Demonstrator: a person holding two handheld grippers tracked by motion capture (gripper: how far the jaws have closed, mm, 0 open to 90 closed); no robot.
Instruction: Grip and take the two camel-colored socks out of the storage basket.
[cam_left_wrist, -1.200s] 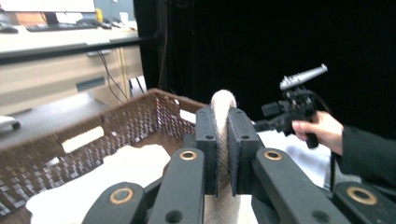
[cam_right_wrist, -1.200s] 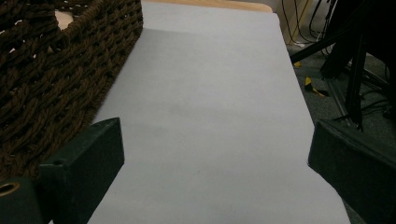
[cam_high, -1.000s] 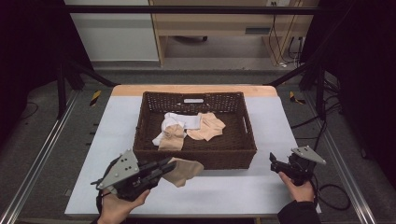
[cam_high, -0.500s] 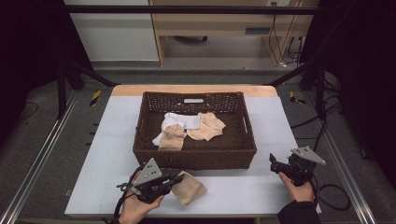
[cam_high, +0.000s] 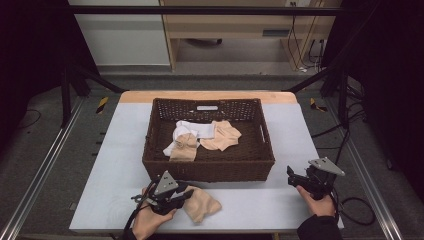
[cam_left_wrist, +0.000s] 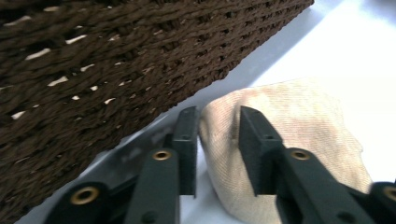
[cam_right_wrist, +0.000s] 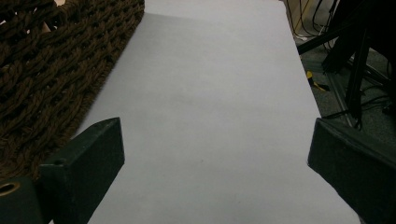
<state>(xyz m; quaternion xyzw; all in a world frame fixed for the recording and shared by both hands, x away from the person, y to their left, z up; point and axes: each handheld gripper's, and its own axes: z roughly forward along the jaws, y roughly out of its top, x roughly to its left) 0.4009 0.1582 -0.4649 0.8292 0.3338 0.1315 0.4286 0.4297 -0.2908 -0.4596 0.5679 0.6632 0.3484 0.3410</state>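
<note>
A beige cloth (cam_high: 202, 205) lies crumpled on the white table (cam_high: 115, 150), just in front of the dark wicker basket (cam_high: 210, 169). My left gripper (cam_high: 186, 194) rests low at the cloth's left edge. In the left gripper view its jaws (cam_left_wrist: 217, 135) have just been opening and stand apart, with a fold of the beige cloth (cam_left_wrist: 299, 130) loose between them and the basket wall (cam_left_wrist: 93, 70) close by. My right gripper (cam_high: 291, 175) sits by the basket's right front corner. It is open (cam_right_wrist: 217, 140) with only bare table between its jaws.
Inside the basket lie a white cloth (cam_high: 192, 129) and two beige cloths (cam_high: 222, 136) (cam_high: 184, 147). The table's front edge is just behind both hands. Dark frame bars and cables surround the table, and a wooden shelf unit (cam_high: 225, 30) stands beyond it.
My left gripper came down toward the table's front edge with the beige cloth, and the cloth now rests on the table. Its jaws have parted. The right hand has not moved.
</note>
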